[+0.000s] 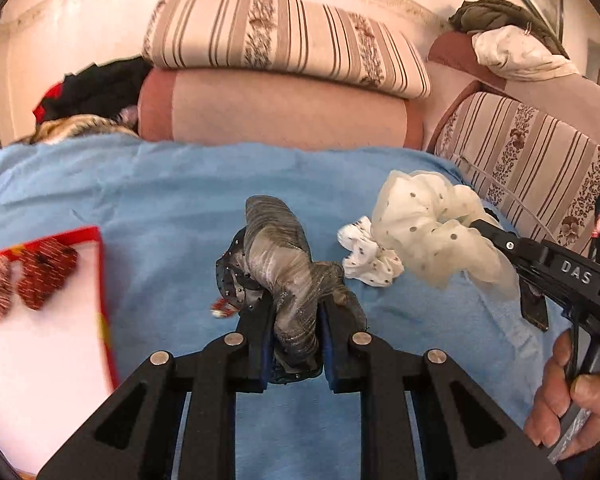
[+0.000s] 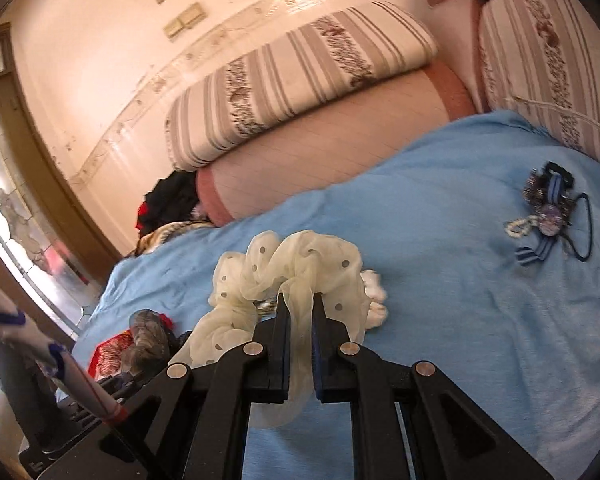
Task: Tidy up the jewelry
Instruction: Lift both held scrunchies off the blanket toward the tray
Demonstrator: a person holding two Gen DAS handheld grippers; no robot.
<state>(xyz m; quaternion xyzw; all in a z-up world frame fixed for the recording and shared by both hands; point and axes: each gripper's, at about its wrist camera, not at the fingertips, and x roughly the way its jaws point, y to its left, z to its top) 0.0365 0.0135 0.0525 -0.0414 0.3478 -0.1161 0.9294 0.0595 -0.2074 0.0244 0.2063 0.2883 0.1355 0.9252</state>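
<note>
Left hand-held gripper (image 1: 293, 320): jaws closed tight on the grey shimmery scrunchie (image 1: 284, 252), lifted above the blue blanket (image 1: 180, 184); a dark beaded net piece (image 1: 236, 276) hangs along with it.
Right hand-held gripper (image 2: 300, 320): clamped on a thin fold of the cream polka-dot scrunchie (image 2: 300, 264), which is bunched up and trailing down between the jaws.
Still on the blanket: a small white dotted scrunchie (image 1: 366, 256) just beside the cream one, and a cluster of hair ties with a blue striped ribbon (image 2: 548, 212) well apart to the right.
Red-edged tray (image 1: 100, 280): at the left, with red glittery hair clips (image 1: 46, 268) lying in it; probably the drop-off spot.
Risk, left: the net piece looks merely snagged, so it could drop off mid-carry or land in the wrong group.
Risk, right: the hold is on sheer, slippery fabric, so a quick swing could pull it free.
Risk, both: the two loads hang near each other and could tangle if the paths cross.
</note>
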